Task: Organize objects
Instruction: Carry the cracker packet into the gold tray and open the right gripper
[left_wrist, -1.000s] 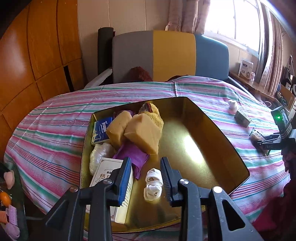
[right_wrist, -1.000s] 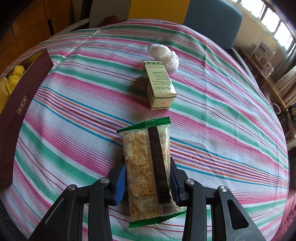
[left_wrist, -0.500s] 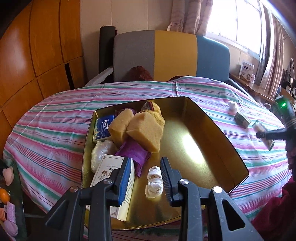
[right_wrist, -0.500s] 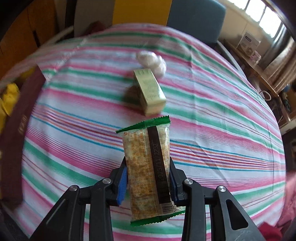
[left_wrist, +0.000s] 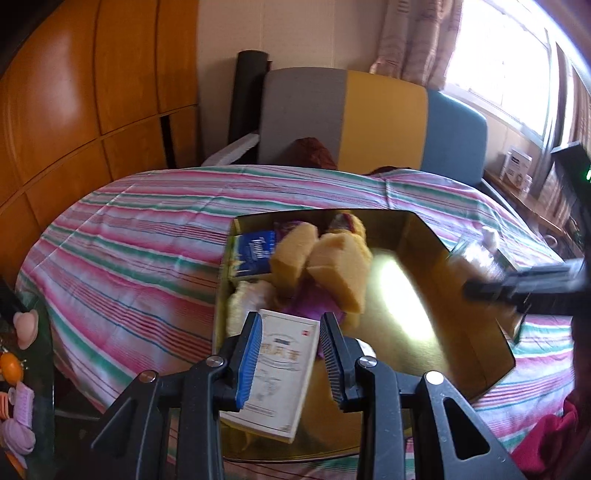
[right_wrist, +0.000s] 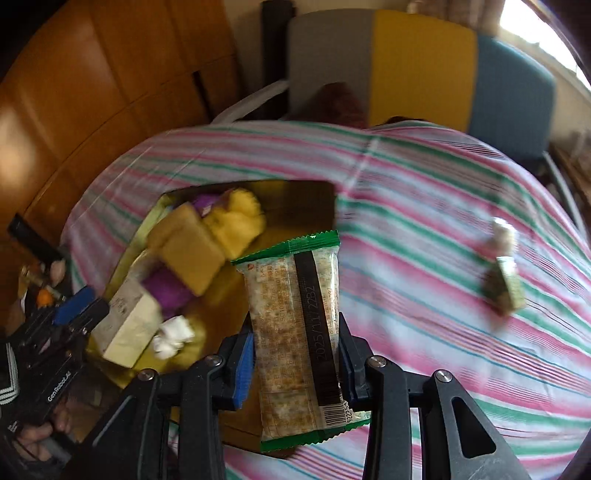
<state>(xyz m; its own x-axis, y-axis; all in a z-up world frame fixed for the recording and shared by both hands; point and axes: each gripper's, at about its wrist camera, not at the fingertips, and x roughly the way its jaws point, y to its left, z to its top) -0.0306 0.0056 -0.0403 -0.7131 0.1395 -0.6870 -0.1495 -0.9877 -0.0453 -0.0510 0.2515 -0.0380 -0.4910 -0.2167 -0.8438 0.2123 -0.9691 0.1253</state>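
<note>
A gold tray (left_wrist: 476, 354) (right_wrist: 295, 192) sits on the striped table and holds yellow sponges (left_wrist: 340, 273) (right_wrist: 188, 251), a purple cloth (left_wrist: 314, 302), a blue packet (left_wrist: 255, 251), a white box (left_wrist: 280, 369) (right_wrist: 125, 328) and a small white roll (right_wrist: 171, 334). My left gripper (left_wrist: 291, 354) is open above the white box at the tray's near edge. My right gripper (right_wrist: 295, 362) is shut on a green-edged cracker packet (right_wrist: 299, 332) and holds it in the air beside the tray; it shows blurred in the left wrist view (left_wrist: 517, 284).
A green box (right_wrist: 506, 291) and a white bundle (right_wrist: 502, 236) lie on the tablecloth at the right. A grey, yellow and blue chair (left_wrist: 369, 118) stands behind the table. A side shelf with small toys (left_wrist: 18, 369) is at the left.
My right gripper has lifted the cracker packet off the cloth and swung it left toward the tray. My left gripper has shifted left, from over the white roll to over the white box.
</note>
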